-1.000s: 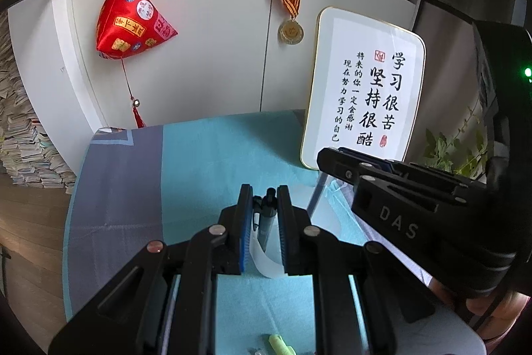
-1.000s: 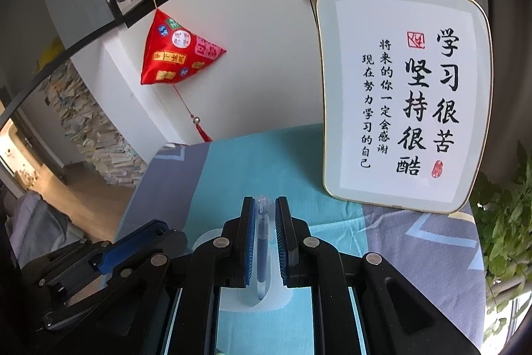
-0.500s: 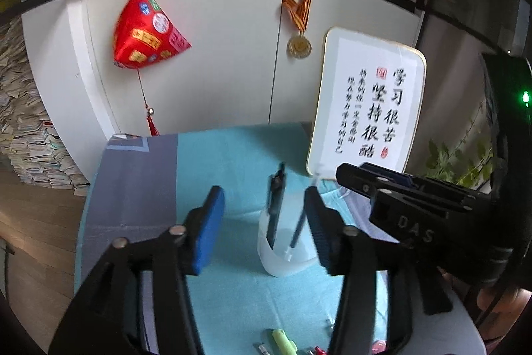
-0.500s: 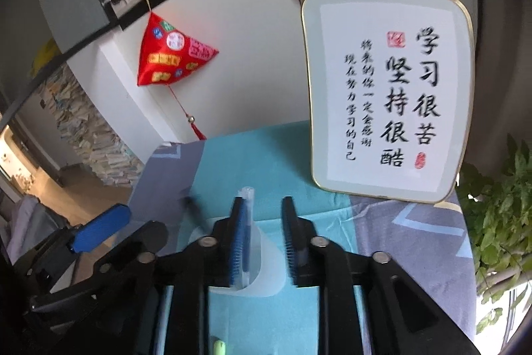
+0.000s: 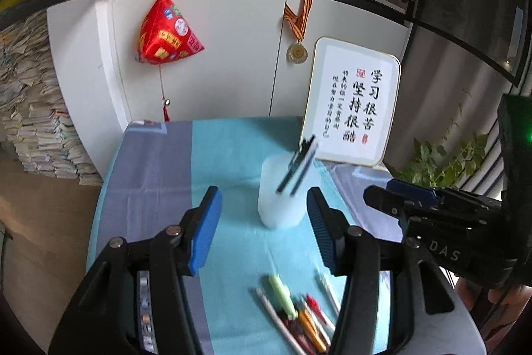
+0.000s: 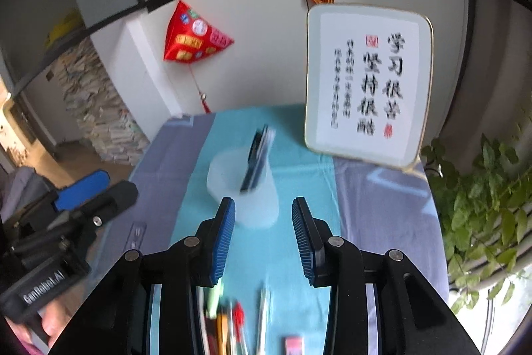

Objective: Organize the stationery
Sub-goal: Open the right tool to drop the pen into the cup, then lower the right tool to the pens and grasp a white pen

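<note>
Nearby, loose pens (image 5: 296, 318) — calligraphy plaque (image 5: 352, 103) behind cup (image 5: 282, 192)

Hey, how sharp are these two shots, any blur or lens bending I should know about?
Left wrist view: pens on the cloth smear with motion blur; the shelf edge bows from fisheye. Right wrist view: softer overall, calligraphy board text smudged, pens in the cup streaked; both views have dark corners.

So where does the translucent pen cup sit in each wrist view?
Left wrist: pen cup at centre, beyond the open left gripper.
Right wrist: pen cup just left of centre, ahead of the open right gripper.
Shared landmark: the calligraphy board behind it, to the right.
</note>
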Demonstrator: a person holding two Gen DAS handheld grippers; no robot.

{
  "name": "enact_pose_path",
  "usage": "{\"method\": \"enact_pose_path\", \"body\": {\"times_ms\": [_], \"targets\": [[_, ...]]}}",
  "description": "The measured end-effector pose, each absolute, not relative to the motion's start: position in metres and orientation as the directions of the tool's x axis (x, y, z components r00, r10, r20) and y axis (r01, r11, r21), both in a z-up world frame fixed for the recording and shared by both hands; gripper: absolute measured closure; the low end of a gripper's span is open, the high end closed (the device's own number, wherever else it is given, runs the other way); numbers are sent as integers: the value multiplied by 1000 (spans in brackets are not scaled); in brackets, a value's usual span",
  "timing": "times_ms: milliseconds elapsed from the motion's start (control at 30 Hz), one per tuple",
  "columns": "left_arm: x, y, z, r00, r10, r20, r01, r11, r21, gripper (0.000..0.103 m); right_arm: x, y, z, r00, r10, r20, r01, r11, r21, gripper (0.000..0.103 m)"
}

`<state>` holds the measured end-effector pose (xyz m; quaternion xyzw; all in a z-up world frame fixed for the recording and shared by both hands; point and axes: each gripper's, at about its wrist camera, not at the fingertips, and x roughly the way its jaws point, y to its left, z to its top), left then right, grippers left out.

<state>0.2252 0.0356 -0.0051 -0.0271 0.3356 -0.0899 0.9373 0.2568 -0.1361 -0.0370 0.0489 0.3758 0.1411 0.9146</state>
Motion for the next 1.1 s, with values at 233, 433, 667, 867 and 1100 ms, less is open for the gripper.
{"method": "enact_pose_path", "body": {"times_ms": [233,433,667,867,1100], "targets": [[194,42,-34,713,-184,-677,122,983,-138,53,229,-133,-70,612,291,-736,-219,956,196,67],[182,44,-65,663,-165,-730,88,986,-143,53,213,-130,-91,579,276,-767,-210,960,187,67],[178,39,-93,607,-153,-780,74,988,-137,55,206,-131,-115,536,267,-801,-197,962,188,67],[183,35,-109,574,-145,-806,67,989,-131,62,211,-133,-130,507,257,-823,-177,965,192,67],[191,36,-119,548,-146,-824,60,989,-136,65,220,-132,-140,492,245,-836,-168,968,185,67]]}}
